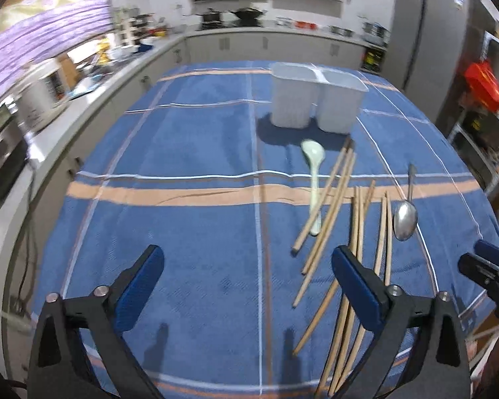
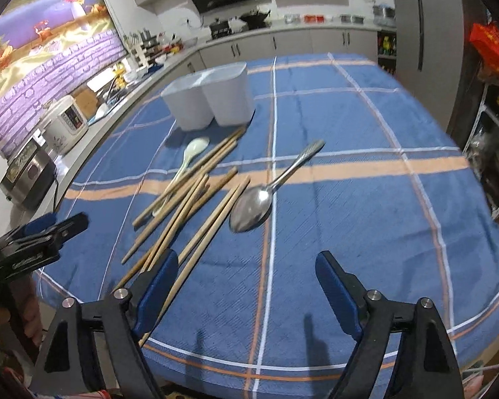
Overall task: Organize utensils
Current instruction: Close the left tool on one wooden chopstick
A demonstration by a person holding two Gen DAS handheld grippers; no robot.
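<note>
**Wooden chopsticks and spoons unsorted**

Wooden chopsticks [image 2: 186,209], pale ceramic spoon [image 1: 312,179] and steel spoon [image 2: 252,207] lie loose on the blue checked tablecloth [image 1: 189,139]; the white two-compartment holder [image 1: 316,96] looks empty. Left gripper [image 1: 248,286] and right gripper [image 2: 246,287] both gape, holding nothing.

Brightness: evenly lit indoor light on the blue tablecloth [image 1: 196,153], no dark patches on it
Light source: overhead, not in view itself
Shadows: a soft dark patch on the near side of the white holder [image 1: 316,96]; two short finger shadows low on the cloth in each view
Glare: a pale sheen on the metal spoon [image 2: 251,207] bowl
Blur: far counters and cabinets behind the holder smeared, more so in the left wrist view; chopsticks [image 2: 196,206] soft-edged
Distortion: strong fisheye, cloth stripes bow outward from the holder, corners black
</note>
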